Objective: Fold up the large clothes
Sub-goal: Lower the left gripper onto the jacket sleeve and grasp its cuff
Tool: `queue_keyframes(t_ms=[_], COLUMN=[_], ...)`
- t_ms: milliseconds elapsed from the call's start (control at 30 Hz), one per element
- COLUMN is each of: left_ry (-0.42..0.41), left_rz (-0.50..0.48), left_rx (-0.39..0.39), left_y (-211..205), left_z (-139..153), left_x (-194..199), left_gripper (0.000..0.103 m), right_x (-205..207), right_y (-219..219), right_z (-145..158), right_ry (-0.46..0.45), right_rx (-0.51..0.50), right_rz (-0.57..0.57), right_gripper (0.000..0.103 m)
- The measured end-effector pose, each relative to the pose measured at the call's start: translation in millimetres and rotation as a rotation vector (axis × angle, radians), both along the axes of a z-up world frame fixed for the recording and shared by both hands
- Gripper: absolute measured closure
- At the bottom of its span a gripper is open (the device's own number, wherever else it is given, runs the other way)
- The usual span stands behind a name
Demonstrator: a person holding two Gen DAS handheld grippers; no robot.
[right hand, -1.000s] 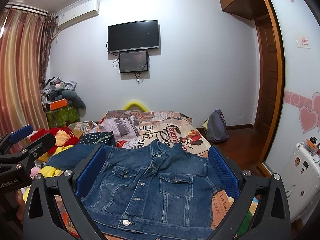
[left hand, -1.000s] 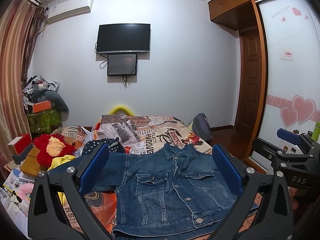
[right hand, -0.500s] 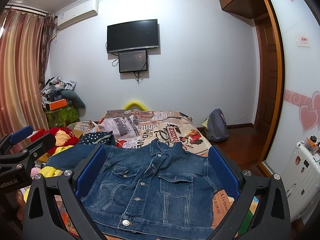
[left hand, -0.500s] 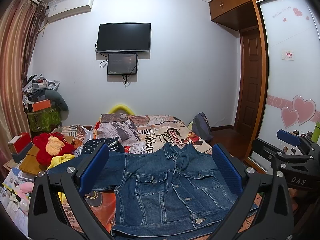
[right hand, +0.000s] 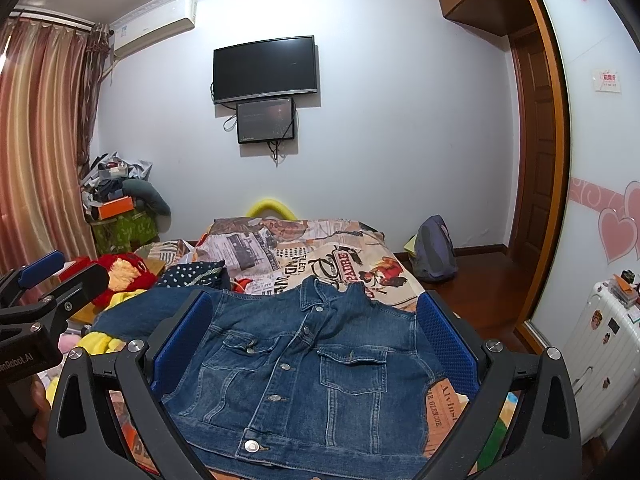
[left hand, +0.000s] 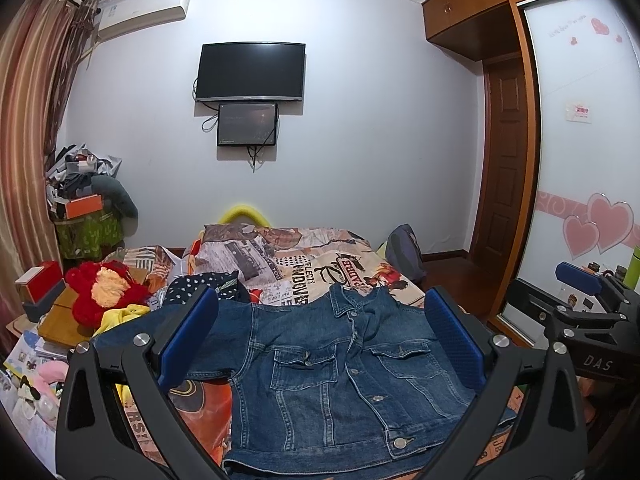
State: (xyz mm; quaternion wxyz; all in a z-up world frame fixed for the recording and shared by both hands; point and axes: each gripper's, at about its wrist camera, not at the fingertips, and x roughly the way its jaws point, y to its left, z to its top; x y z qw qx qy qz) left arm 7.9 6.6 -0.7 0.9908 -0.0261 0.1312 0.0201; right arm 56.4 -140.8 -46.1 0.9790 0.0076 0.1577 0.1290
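A blue denim jacket point(left hand: 340, 376) lies front-up and buttoned on the near end of the bed point(left hand: 304, 264), collar toward the far wall, one sleeve stretched out flat to the left and the hem closest to the cameras. The bed's cover is printed with newspaper-style graphics. The left claw point(left hand: 320, 340) hovers above the jacket with its blue-padded fingers spread wide, holding nothing; the right claw point(right hand: 316, 344) hangs beside it in the same way, fingers apart and empty over the jacket's chest pockets. Each claw shows at the edge of the other's view. Left of the bed sits a red plush toy point(left hand: 102, 292) among yellow fabric and boxes. On the far wall hang a dark television point(left hand: 251, 72) with a smaller screen point(left hand: 247, 124) just beneath it.
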Motion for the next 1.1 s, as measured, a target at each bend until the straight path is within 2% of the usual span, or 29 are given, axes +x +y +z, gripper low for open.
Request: queue_keyframes(t_ms=[533,833,1100], left_ry=[0.038,0.07,0.097], left_rz=[0.046,0.184,0.368], left_rx=[-0.017,-0.025,-0.032], left_y=[21.3,72.8,148.9], left_z=[-9.0,-20.6,-38.3], left_x=[27.5,64.8,93.3], left_gripper=[0.0,0.0,0.0], right_x=[25.9,57.2,97.5], right_y=[3.5,10.7,19.6], right_z=[-7.9,-17.7,-31.3], right_ry=[0.049,0.084,0.132], right_rx=[0.0,0.001,-0.03], right_rz=[-0.004,-0.003,-0.013], right_gripper=[0.002,0.002,0.002])
